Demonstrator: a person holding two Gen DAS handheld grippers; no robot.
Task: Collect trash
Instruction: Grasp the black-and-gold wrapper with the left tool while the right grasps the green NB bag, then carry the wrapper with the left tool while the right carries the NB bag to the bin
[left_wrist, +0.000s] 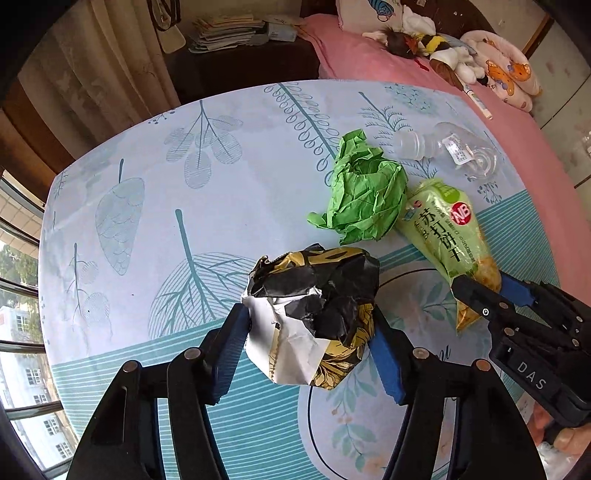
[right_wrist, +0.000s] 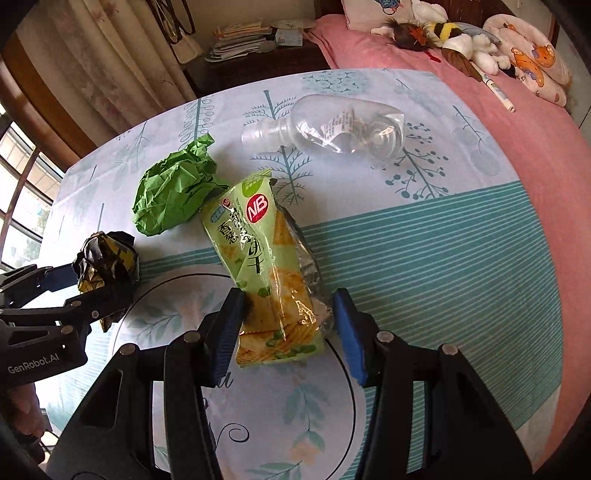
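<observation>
My left gripper (left_wrist: 310, 328) is shut on a crumpled black, gold and white paper ball (left_wrist: 317, 314), also seen in the right wrist view (right_wrist: 107, 262). My right gripper (right_wrist: 288, 325) straddles the near end of a green cracker packet (right_wrist: 262, 266) lying on the table; the left pad touches it, the right pad (right_wrist: 349, 332) stands a little off. A crumpled green paper ball (right_wrist: 173, 192) lies beside the packet's far end. A clear plastic bottle (right_wrist: 332, 127) lies on its side farther back.
The table (right_wrist: 443, 240) has a pale blue and teal leaf-print cloth. A pink bed (right_wrist: 406, 55) with soft toys lies behind and to the right. Curtains, a window and a dark stand with papers (right_wrist: 240, 40) are at the back left.
</observation>
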